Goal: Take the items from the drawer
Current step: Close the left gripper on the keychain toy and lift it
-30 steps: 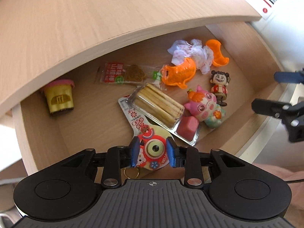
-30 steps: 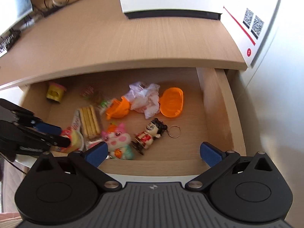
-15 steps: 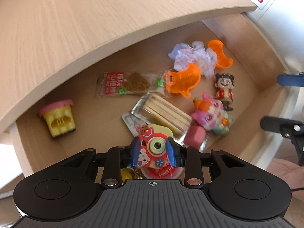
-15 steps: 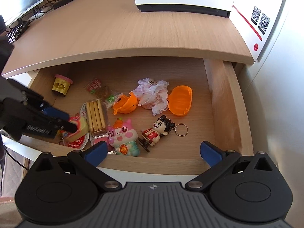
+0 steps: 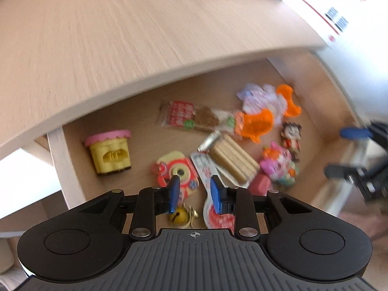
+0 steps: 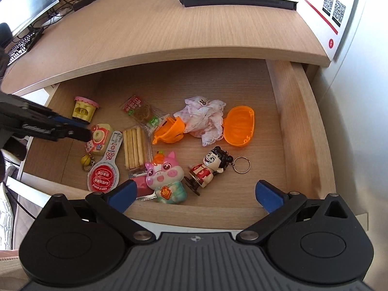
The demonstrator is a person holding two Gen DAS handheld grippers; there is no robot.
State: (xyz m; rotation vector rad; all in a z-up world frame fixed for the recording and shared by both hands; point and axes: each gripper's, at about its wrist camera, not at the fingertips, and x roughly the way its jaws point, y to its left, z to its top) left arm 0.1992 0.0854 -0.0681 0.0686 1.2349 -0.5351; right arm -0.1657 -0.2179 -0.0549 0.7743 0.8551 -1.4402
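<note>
**Both grippers over the open drawer**

We hold the left gripper with its fingers parted and nothing between them. The toy camera lies on the drawer floor at about 11 o'clock from those fingertips, just beside the left one, with its small bell below. At 9 o'clock from the camera stands a yellow cup. Our right gripper is spread wide and empty above the drawer's front edge, with the pig toy and the doll keychain between its fingers.
</note>
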